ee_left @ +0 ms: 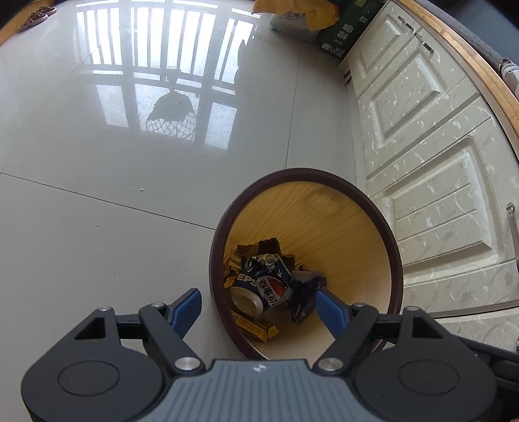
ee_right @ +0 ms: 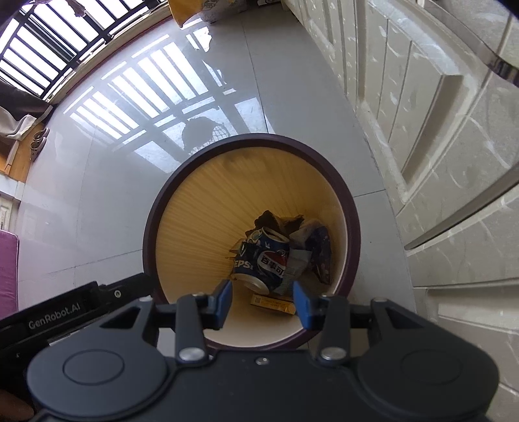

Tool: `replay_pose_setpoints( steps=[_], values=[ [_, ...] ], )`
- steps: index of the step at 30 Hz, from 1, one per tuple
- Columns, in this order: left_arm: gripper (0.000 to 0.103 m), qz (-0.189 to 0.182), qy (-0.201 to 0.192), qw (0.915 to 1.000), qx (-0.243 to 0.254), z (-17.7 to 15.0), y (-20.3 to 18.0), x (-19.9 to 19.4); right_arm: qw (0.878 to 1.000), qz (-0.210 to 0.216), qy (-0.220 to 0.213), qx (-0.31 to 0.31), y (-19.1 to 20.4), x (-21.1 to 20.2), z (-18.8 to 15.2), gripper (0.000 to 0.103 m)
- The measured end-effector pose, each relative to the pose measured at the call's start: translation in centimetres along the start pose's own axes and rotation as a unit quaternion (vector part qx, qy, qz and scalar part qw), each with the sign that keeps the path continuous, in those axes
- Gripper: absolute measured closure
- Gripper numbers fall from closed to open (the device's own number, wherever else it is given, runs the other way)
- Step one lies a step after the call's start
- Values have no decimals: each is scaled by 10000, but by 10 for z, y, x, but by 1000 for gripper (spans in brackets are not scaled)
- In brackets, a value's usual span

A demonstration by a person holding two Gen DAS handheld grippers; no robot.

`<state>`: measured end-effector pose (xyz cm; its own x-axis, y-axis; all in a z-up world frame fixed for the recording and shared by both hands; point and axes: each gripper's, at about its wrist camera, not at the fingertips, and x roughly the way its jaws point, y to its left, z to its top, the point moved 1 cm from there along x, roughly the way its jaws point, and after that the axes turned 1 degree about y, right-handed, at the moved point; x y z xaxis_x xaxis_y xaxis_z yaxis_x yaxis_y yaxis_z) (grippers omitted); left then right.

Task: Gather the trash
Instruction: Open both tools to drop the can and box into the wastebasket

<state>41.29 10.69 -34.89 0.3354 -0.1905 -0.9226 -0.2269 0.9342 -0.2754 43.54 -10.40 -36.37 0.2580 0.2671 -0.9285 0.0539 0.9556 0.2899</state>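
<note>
A round trash bin [ee_left: 386, 227] with a dark brown rim and yellow ribbed inside stands on the floor beside white cabinets; it also shows in the right wrist view [ee_right: 194, 201]. Inside lie a crushed blue Pepsi can [ee_left: 259, 285] [ee_right: 264, 259], dark crumpled wrappers [ee_left: 303, 300] [ee_right: 319, 253] and a yellow carton [ee_left: 256, 328] [ee_right: 272, 303]. My left gripper [ee_left: 259, 300] is open and empty above the bin's near rim. My right gripper [ee_right: 262, 297] is open and empty above the bin's opening. The left gripper's black body [ee_right: 74, 308] shows at the right wrist view's lower left.
White panelled cabinet doors [ee_left: 431, 136] [ee_right: 438, 146] run along the right. The glossy tiled floor [ee_left: 113, 162] [ee_right: 97, 211] stretches left. Bags [ee_left: 311, 19] lie by the far cabinet end. Sandals [ee_left: 35, 16] [ee_right: 39, 142] sit at the far left. A pink mat [ee_right: 6, 269] lies at the left edge.
</note>
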Motion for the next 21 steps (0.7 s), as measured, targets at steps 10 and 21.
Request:
replay_pose_setpoints(
  steps=[10,21],
  values=[
    [19,254,7,9988,415,-5,7,-14,9962,-474,-414,-600,2,-26,-1,39],
    [0,419,-132,9955,842,-8,4,-30,9901,-946,-510,-906,-1,-33,-7,15]
  ],
)
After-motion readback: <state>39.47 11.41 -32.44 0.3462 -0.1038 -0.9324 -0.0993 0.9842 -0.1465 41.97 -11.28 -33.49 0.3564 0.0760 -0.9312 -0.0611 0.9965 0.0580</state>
